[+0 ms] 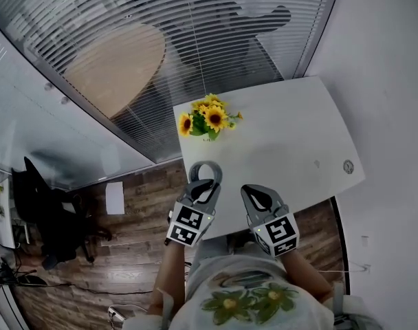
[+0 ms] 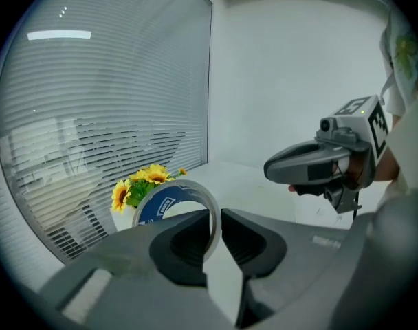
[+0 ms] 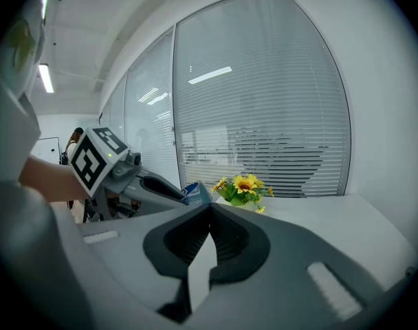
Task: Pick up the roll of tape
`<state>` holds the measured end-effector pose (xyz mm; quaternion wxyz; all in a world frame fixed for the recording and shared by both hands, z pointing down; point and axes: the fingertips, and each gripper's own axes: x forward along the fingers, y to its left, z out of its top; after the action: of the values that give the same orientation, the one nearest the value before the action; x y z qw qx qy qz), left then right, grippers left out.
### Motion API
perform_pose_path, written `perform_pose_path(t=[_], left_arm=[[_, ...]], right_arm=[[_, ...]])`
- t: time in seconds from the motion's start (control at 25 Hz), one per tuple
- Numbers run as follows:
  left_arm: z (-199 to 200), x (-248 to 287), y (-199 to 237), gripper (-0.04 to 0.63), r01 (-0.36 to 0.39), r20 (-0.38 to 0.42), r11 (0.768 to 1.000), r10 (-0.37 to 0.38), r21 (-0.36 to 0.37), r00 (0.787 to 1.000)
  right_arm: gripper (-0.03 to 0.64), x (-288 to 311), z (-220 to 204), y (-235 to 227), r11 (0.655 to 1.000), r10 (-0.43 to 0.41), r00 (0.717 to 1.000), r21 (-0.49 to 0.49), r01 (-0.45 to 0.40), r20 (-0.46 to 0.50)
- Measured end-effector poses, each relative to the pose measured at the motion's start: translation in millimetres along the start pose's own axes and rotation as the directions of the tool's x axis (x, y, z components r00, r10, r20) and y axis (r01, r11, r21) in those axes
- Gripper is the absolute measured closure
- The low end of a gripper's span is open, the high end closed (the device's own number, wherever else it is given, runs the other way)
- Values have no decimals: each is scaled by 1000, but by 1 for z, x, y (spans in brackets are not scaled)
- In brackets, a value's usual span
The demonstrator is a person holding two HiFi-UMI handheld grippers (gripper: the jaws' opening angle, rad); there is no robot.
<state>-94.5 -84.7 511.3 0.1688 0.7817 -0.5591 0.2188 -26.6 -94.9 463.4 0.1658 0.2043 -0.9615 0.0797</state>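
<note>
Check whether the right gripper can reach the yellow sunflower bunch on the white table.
Probably yes: the right gripper is empty, jaws together, with only bare white table between it and the yellow sunflower bunch.

The left claw and right claw are grey plastic, each backed by a black-and-white marker cube; behind them, a white flower-printed shirt.

The left tongs hide the roll of tape's lower half.

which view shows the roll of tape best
Left gripper view: the roll of tape is close up, clamped by the left gripper. Head view shows a small ring; right gripper view only a blue sliver.
</note>
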Motion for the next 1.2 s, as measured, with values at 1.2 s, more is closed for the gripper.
perform_pose_path(t=[1.2], left_arm=[[52,-79,-12,532,-122,276,983,155,-134,948]], right_arm=[[618,-15,36,33,995,101,989,-22,-99,105]])
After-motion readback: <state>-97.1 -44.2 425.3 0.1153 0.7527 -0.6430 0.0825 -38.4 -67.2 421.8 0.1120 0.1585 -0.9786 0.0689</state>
